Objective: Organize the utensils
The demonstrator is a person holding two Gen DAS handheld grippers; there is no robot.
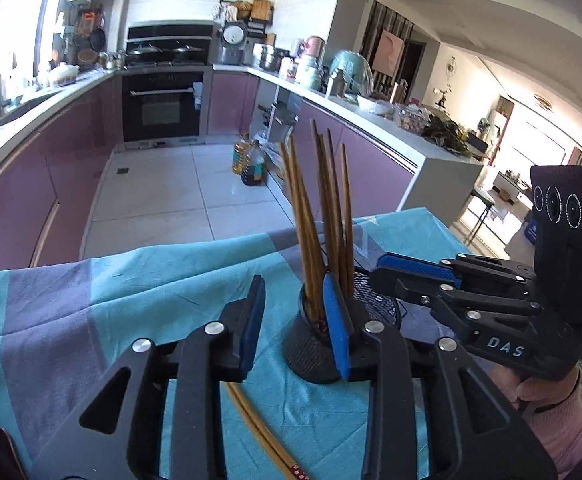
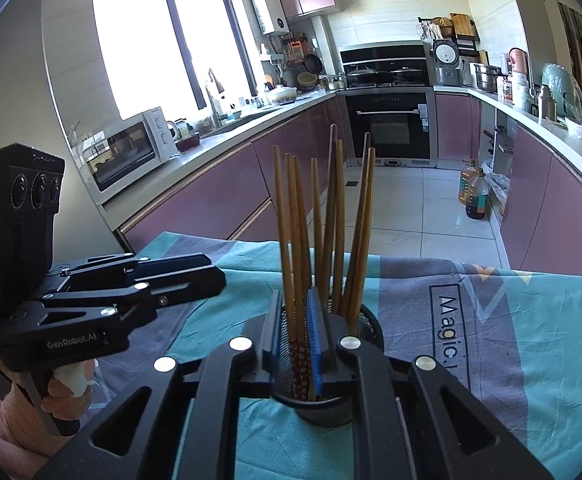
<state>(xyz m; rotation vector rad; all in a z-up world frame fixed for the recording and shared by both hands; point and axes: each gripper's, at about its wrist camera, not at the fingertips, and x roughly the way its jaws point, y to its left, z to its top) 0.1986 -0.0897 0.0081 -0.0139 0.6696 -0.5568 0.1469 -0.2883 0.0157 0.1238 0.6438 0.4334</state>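
A dark mesh holder (image 1: 311,356) stands upright on the tabletop, on a teal and grey cloth (image 1: 111,292). It holds a bunch of brown wooden chopsticks (image 1: 323,208), thin ends up, fanned apart and leaning in different directions. Seen from the right wrist, the holder (image 2: 327,408) carries roughly nine sticks (image 2: 331,216), some with a red patterned band near the lower end.

Just in front of the holder, toward the left-wrist camera, a loose pair of chopsticks (image 1: 259,432) lies flat on the cloth, side by side, red patterned ends nearest the lens.

The left gripper (image 1: 293,328) sits low just in front of the holder, a little to its left, with its jaws spread wide and nothing between them; its right blue pad overlaps the holder's side in the picture, and whether they touch cannot be told. In the right-wrist view that gripper (image 2: 211,276) is to the left of the holder, apart from it.

The right gripper (image 2: 293,340) is at the holder's rim, its jaws narrowed around two or three of the sticks standing in the holder; whether the pads actually press the sticks cannot be told. From the left wrist, the same gripper (image 1: 375,272) reaches toward the holder from the right, its fingers stacked edge-on.

The cloth (image 2: 531,344) bears the printed word "Magic" to the right of the holder.
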